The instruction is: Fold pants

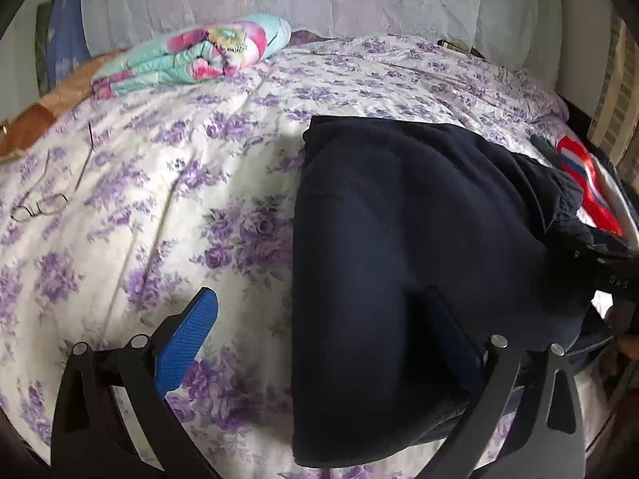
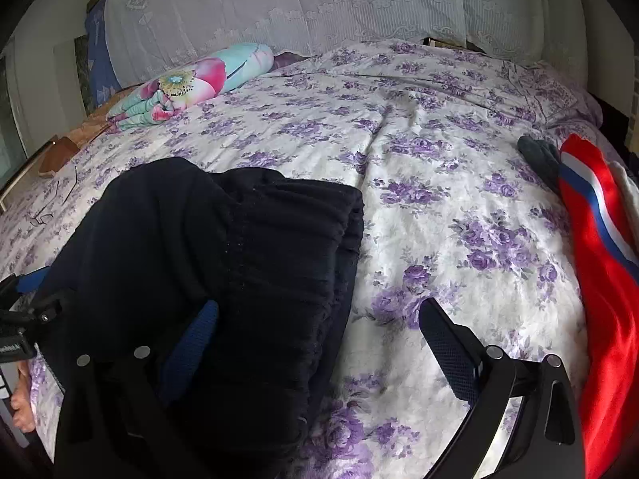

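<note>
Folded dark pants (image 1: 419, 279) lie on the flowered bed (image 1: 159, 199), between my hands. My left tongs (image 1: 319, 331) and right tongs (image 2: 319, 327) both gape, gripping nothing. Open bedspread stretches ahead; a red jacket (image 2: 599, 279) lines the right edge.

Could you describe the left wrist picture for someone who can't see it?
Dark folded pants lie on a bed with a purple-flowered cover, seen past the open left gripper. One blue finger is over the cover, the other over the pants. Glasses lie at left.
</note>
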Motion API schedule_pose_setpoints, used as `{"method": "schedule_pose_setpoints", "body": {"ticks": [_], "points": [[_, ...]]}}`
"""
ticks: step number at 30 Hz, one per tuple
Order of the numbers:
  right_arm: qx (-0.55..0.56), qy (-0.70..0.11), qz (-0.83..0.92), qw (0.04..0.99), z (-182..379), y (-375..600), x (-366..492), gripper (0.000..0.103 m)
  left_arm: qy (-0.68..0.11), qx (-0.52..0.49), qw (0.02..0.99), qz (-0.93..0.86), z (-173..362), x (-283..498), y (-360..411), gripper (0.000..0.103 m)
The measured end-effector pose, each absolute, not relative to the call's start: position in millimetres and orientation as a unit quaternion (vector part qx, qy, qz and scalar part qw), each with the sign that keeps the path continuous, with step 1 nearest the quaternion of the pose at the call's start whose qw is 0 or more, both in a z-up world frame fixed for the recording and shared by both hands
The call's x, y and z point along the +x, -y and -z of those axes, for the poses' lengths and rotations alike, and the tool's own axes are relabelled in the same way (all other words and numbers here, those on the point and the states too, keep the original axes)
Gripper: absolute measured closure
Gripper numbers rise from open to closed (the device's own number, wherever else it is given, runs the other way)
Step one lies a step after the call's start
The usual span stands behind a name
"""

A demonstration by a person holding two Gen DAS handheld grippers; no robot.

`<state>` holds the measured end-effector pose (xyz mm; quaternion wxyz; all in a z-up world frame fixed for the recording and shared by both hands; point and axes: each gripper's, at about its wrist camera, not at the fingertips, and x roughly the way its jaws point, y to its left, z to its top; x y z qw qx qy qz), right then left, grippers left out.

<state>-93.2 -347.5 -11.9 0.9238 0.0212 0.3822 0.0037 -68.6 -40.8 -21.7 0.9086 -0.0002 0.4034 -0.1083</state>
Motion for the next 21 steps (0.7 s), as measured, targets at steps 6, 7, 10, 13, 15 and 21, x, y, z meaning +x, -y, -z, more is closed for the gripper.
{"method": "schedule_pose_setpoints", "body": {"ticks": [6,7,10,13,15,21], "points": [[0.057,-0.386,-0.023,0.920,16,358,-91,0.003,-0.407,-0.030,0.906,0.116,25,-78,30,0.004],[0.058,-0.385,-0.023,0.921,16,359,-92,0.003,-0.407,-0.034,0.905,0.117,26,-80,27,0.004],[0.040,-0.339,-0.002,0.940,1,353,-103,0.003,-0.403,-0.029,0.908,0.114,26,-89,25,0.004],[0.027,-0.269,-0.035,0.962,-36,336,-117,0.003,-0.397,-0.024,0.911,0.107,21,-93,26,0.004],[0.001,-0.263,-0.089,0.961,-64,307,-107,0.004,-0.393,-0.019,0.914,0.103,16,-91,28,0.004],[-0.081,-0.337,-0.189,0.919,-76,201,-6,0.050,-0.407,-0.032,0.906,0.112,23,-85,30,0.005]]}}
